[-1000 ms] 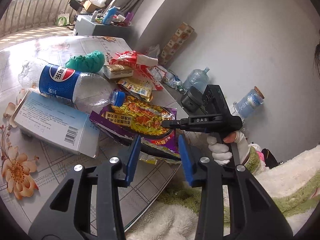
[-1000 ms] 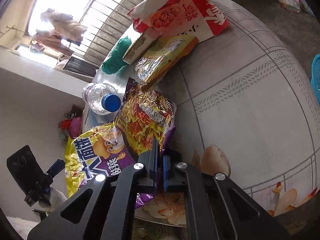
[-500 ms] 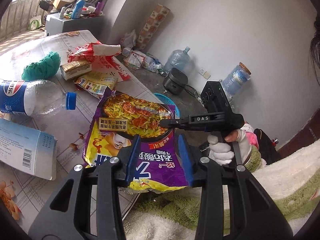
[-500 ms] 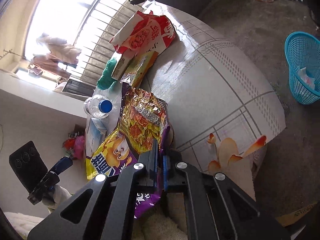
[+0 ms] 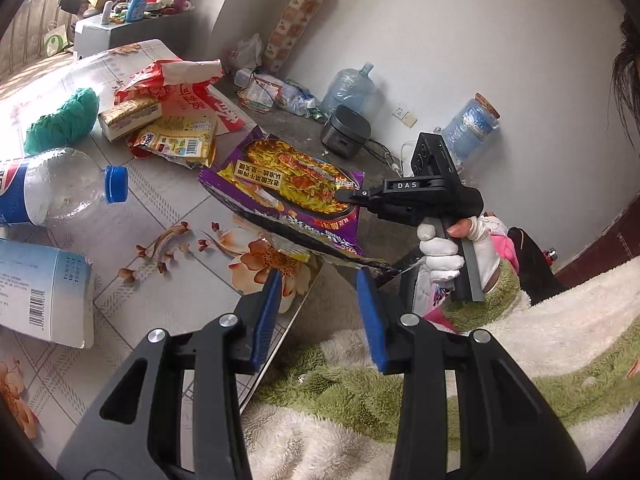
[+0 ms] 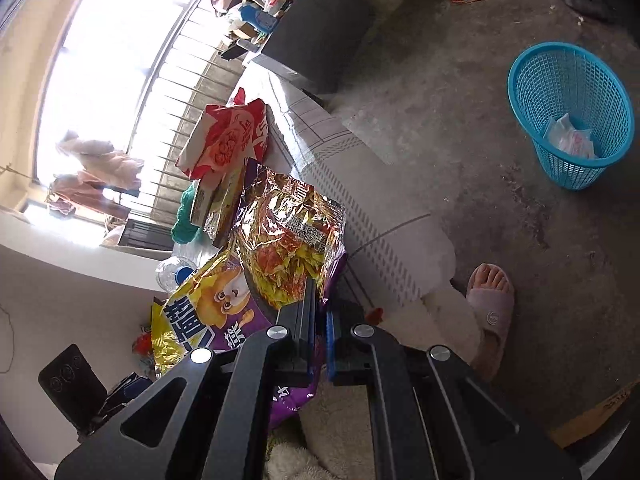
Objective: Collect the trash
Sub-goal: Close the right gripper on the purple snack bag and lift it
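I had the right gripper [image 6: 318,320] clamped on one edge of the crinkled purple-and-gold foil noodle packet [image 5: 296,196], which hung lifted off the floral-patterned table [image 5: 168,216] near its front edge rather than lying flat on it. The left gripper [image 5: 318,312] hung with its blue pads apart, gripping nothing, at 6 o'clock in its own view. I judged the step in hand to be the carry: one piece of rubbish was picked, not yet binned. The round turquoise plastic mesh basket [image 6: 568,112] stood on the concrete floor at about 2 o'clock in the right wrist view, well apart from the table, and already held a crumpled white wrapper [image 6: 570,140] at its bottom. The next move, as I read it, called for swinging the packet out over the basket's rim and only then opening, since thin foil could flutter wide. On the table lay a clear Pepsi bottle with a blue cap [image 5: 60,188], a red snack bag [image 5: 188,92] and a pale blue carton [image 5: 44,292], all uncollected.
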### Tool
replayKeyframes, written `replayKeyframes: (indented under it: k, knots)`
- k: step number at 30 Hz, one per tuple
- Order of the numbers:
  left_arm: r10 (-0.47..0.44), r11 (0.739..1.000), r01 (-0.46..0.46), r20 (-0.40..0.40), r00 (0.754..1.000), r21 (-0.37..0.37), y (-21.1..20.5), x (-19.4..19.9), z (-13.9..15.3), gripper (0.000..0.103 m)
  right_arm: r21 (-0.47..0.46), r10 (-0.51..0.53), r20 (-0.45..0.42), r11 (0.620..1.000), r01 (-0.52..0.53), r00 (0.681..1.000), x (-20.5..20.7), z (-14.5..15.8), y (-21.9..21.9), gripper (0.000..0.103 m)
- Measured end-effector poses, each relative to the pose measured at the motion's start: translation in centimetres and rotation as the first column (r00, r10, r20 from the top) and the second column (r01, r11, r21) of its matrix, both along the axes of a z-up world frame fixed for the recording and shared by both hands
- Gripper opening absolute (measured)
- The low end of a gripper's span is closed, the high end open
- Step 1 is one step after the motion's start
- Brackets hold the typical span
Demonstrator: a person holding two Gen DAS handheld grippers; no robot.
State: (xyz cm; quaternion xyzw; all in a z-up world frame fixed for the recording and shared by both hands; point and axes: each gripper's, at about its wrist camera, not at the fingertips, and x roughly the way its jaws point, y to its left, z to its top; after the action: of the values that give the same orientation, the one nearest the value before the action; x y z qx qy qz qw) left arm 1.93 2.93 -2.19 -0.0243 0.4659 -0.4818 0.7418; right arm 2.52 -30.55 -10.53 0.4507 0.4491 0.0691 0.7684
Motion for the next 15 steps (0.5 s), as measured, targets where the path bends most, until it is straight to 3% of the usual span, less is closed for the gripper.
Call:
replayKeyframes:
  k: [8,15]
  knots:
    - [0.004,0.996,0.0,-0.05,0.999,0.091,-1.6,0.1,-3.2,0.035,0.026,0.008,0.003,1.0,-0.008,1.0,0.0,-0.3,0.4,0.005]
    - [-0.003,0.999,0.002,0.022,1.0,0.046,-4.1,0.5,-2.0,0.035,0.018,0.054,0.009,0.998,-0.054,0.998,0.5,-0.4,1.2,0.005]
